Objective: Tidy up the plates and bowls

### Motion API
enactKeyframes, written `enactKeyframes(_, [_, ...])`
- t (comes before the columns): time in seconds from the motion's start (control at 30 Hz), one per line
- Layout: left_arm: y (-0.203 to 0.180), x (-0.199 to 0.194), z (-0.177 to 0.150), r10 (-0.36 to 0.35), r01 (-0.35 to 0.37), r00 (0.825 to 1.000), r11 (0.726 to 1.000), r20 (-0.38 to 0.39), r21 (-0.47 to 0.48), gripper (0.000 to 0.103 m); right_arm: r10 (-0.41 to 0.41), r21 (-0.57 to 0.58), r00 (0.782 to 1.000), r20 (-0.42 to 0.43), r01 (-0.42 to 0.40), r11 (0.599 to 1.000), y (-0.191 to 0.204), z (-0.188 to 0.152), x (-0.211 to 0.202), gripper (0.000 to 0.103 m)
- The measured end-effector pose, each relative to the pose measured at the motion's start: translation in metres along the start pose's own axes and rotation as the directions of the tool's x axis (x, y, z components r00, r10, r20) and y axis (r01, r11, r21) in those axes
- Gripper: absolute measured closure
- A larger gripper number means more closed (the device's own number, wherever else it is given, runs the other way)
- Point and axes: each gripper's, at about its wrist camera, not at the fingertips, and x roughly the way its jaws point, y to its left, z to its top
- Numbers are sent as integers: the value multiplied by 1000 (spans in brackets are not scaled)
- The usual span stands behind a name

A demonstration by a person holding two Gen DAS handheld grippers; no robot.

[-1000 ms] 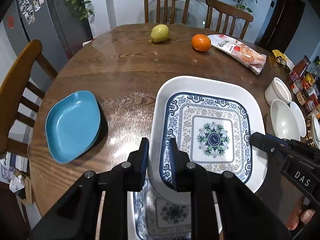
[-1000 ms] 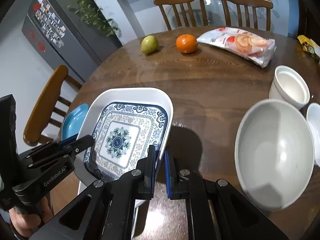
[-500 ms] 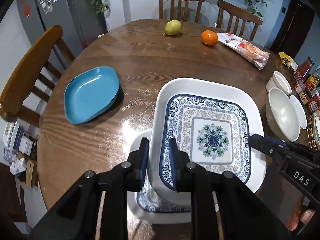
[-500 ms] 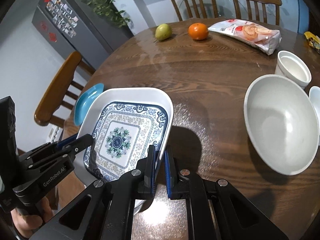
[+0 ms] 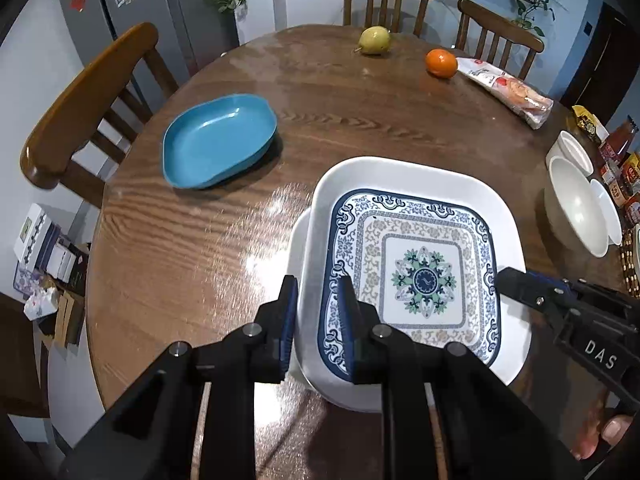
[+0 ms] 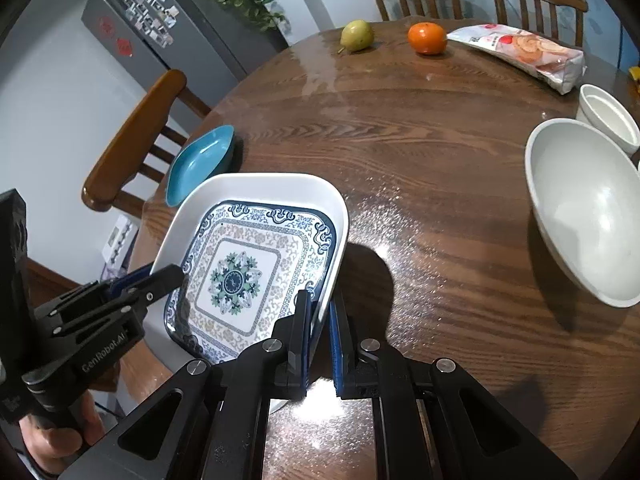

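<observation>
Both grippers clamp the patterned square plate [image 5: 416, 276]: left gripper [image 5: 318, 322] fingers at its 7 o'clock rim, right gripper [image 6: 319, 334] fingers at its 4 o'clock rim, above a second plate [image 5: 298, 248] on the table [image 5: 344, 120].

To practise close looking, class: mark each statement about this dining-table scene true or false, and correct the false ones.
1. Both grippers clamp the square white plate with the blue floral pattern. True: left gripper, right gripper.
2. The blue oval dish is stacked on the patterned plate. False: it sits apart on the round wooden table.
3. The green pear lies in the large white bowl. False: the pear is on the table; the bowl is empty.
4. An orange lies beside a snack packet. True.
</observation>
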Motion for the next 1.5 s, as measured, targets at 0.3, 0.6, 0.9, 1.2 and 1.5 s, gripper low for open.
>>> enactKeyframes(0.3, [12, 9, -11, 19, -20, 999, 999, -35, -25, 86, 15, -14, 999, -42, -16, 1000, 7, -8, 14, 93])
enactKeyframes(0.6, [15, 16, -11, 25, -26, 999, 999, -48, -21, 86, 5, -14, 998, -65, -6, 1000, 8, -7, 24, 93])
enactKeyframes(0.9, [15, 20, -11, 27, -28, 998, 999, -63, -15, 86, -6, -20, 998, -66, 5, 1000, 11, -4, 26, 93])
enactKeyframes(1.2, [18, 26, -10, 31, -32, 996, 999, -78, -17, 85, -37, -56, 997, -72, 33, 998, 19, -3, 28, 92])
enactKeyframes(1.5, [15, 23, -7, 16, -17, 998, 1000, -64, -17, 85, -51, -53, 997, -63, 48, 997, 18, -2, 25, 89])
